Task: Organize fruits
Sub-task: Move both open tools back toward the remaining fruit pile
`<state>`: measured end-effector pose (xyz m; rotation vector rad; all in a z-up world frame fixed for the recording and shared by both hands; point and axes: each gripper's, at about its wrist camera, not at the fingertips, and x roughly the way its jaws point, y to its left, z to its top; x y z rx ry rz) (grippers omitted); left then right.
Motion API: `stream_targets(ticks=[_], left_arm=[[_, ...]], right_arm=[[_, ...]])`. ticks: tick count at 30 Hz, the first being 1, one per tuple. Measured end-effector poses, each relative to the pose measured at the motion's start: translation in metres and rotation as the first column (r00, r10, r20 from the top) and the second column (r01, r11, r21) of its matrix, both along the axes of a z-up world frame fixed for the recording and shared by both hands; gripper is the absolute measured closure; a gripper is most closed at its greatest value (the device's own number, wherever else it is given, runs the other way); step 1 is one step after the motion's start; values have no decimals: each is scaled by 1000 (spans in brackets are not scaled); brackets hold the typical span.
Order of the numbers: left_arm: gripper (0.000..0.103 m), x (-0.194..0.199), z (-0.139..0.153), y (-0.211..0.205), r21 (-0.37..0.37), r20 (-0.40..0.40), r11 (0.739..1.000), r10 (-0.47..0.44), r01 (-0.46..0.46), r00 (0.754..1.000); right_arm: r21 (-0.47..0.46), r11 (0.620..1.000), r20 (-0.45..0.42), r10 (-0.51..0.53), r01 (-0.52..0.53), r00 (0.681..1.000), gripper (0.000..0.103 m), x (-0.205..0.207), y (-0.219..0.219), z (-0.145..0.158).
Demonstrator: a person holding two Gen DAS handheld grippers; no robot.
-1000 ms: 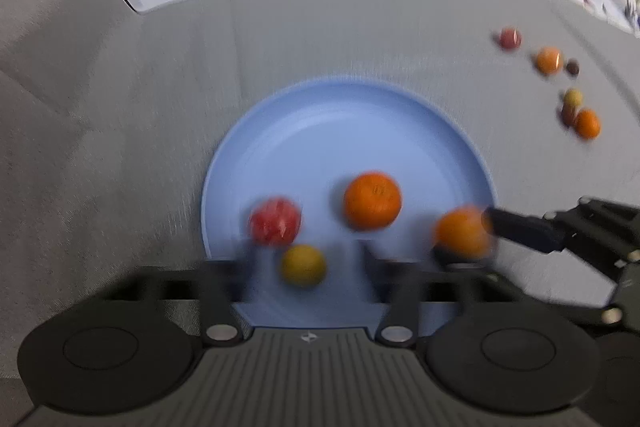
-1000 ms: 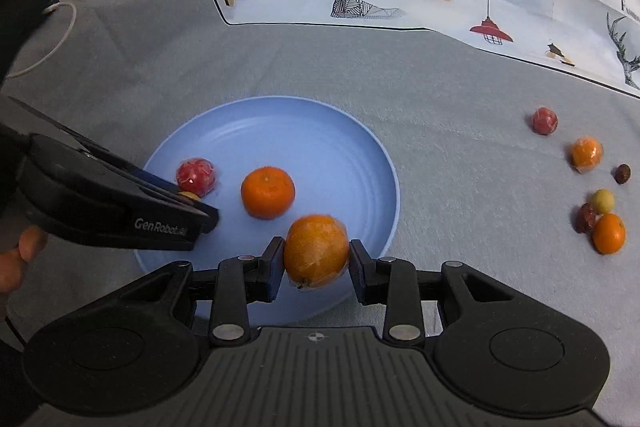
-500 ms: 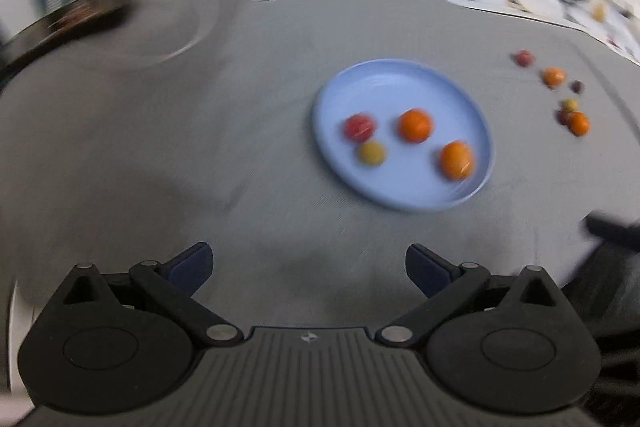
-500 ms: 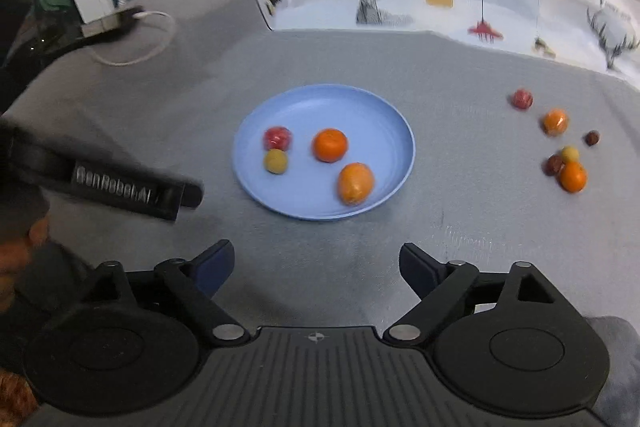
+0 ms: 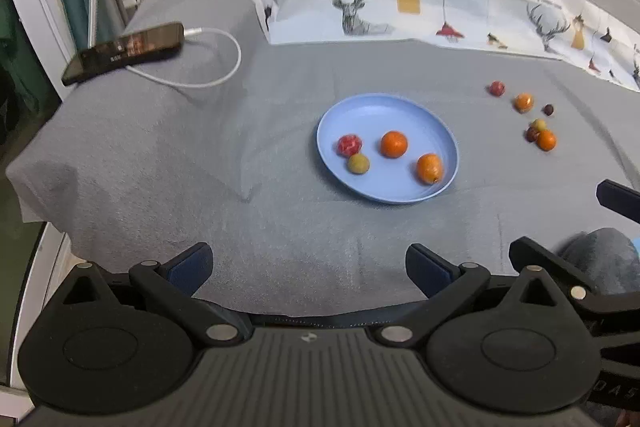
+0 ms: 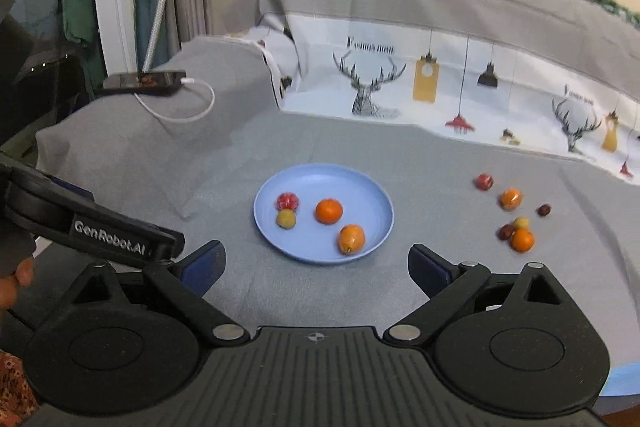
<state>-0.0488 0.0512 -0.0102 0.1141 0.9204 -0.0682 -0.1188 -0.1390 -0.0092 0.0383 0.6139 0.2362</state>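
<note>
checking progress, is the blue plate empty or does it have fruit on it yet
Not empty. The blue plate holds four fruits: a red one, a yellowish one, a round orange one and an oval orange one.

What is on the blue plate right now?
Four fruits lie on the blue plate: a red one, a yellowish one, a round orange one and an oval orange one. Nothing covers them.

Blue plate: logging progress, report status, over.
Both grippers open, empty: left, right. Blue plate holds four fruits. Six loose fruits right. Nothing blocking.
</note>
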Motion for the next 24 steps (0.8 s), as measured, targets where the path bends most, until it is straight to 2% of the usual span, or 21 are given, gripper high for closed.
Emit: stream_targets(ticks=[7,12,24], left_arm=[[0,-22,18,1,28,68,999,16,-18,998],[0,-27,22,7,25,68,999,32,-34,997],[0,-25,21,4,41,71,999,18,-20,997]], right_arm=[[5,1000,73,-2,2,997,5,-19,0,14],[-5,1000,98,20,-20,995,5,-28,4,19],[-3,1000,89,20,-20,996,5,-27,5,19]])
